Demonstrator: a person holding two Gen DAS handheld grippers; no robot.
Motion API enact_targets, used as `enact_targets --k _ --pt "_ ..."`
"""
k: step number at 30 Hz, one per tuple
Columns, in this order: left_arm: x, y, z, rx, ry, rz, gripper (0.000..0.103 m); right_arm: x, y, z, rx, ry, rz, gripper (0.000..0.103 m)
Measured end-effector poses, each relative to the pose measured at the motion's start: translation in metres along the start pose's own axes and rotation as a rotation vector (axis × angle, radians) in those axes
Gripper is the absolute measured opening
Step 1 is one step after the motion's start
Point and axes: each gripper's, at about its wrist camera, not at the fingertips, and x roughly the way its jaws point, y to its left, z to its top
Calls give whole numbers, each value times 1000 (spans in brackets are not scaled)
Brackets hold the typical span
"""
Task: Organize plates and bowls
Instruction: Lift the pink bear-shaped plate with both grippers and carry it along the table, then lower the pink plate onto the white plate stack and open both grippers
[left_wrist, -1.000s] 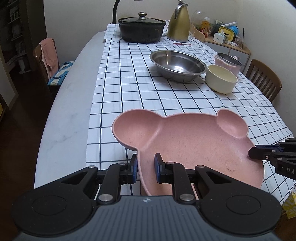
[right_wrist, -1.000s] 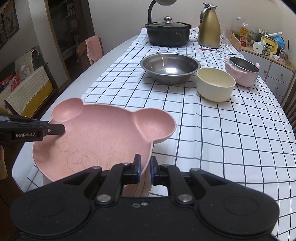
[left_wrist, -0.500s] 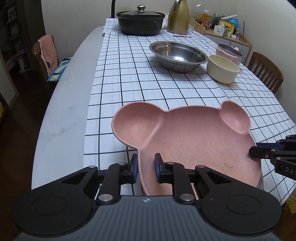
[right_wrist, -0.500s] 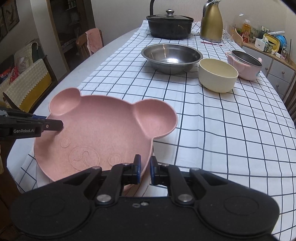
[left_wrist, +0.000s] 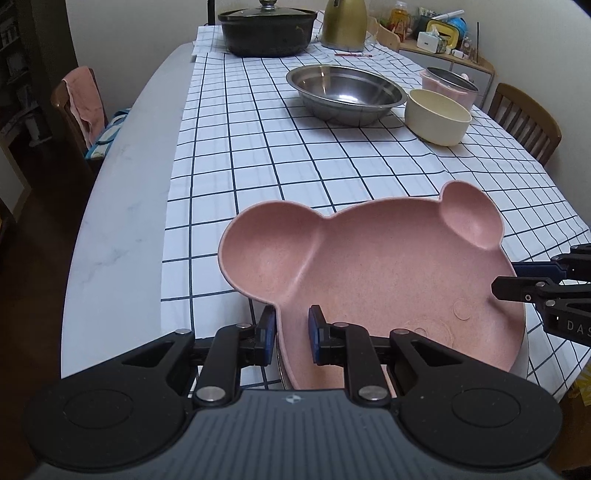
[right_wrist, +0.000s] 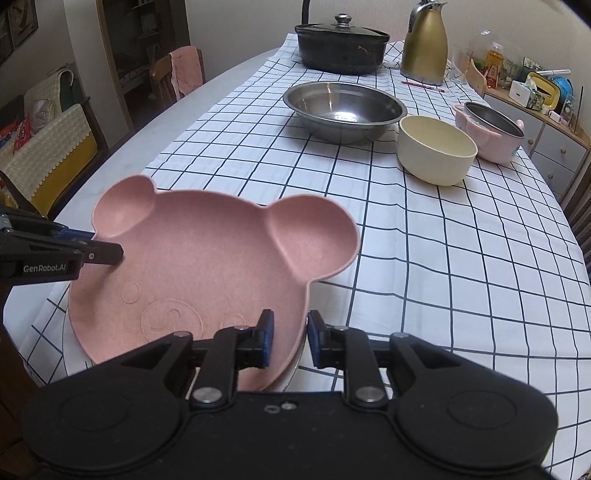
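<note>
1. The right gripper is seen with its jaws just opened; a second ago they were pinched on the near rim of the pink bear-shaped plate. The rim is now seen between the blue pads with a gap at the right pad, so the pinch is judged released on this side.
2. The plate is seen lower than a second ago. It is judged set down at the near end of the checked tablecloth, on something pale whose edge shows under the plate's near rim; what that is cannot be told.
3. The left gripper is held narrowly spread, as a second ago. The plate's near-left rim is seen between its pads, hard against the left pad, with a gap at the right pad; no squeeze on the rim is shown.
4. Meaning for the task: placing of the plate is judged nearly finished, with the left side yet to be freed.
5. Beyond the plate, well apart, a steel bowl is seen, with a cream bowl just to its right.
6. Behind the cream bowl, a pink pot is seen close by.
7. Farthest from the plate, a black lidded pot and a gold jug are seen.
</note>
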Motion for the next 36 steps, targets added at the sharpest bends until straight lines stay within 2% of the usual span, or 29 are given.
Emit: enact_targets --k 2,4,5,7,12,16,21,24,32,36 --pt "-1 2 0 -3 9 2 21 -1 -1 0 1 3 7 28" --pt "-1 3 0 -7 19 0 36 -2 -1 -1 2 2 7 33" --pt "-3 4 0 -11 17 -1 40 -2 -2 -2 3 3 12 35" --pt "-8 6 -2 -16 3 -2 56 -4 -2 -2 5 6 18 36" --pt "-22 7 -5 -30 -16 5 58 -14 -2 -2 10 -5 34 42" --pt "-39 4 -3 -32 -61 0 58 -26 -1 1 21 -33 50 52" --pt "-59 -4 6 -41 -116 -43 59 -45 -1 7 27 -82 71 61" --pt "-71 -14 13 -24 -159 -57 64 -58 -4 13 43 -116 74 66" --pt "-90 -41 35 16 -246 -79 66 -92 -12 31 42 -218 47 88" --pt "-94 -53 47 18 -287 -86 72 -101 -16 41 35 -265 43 99"
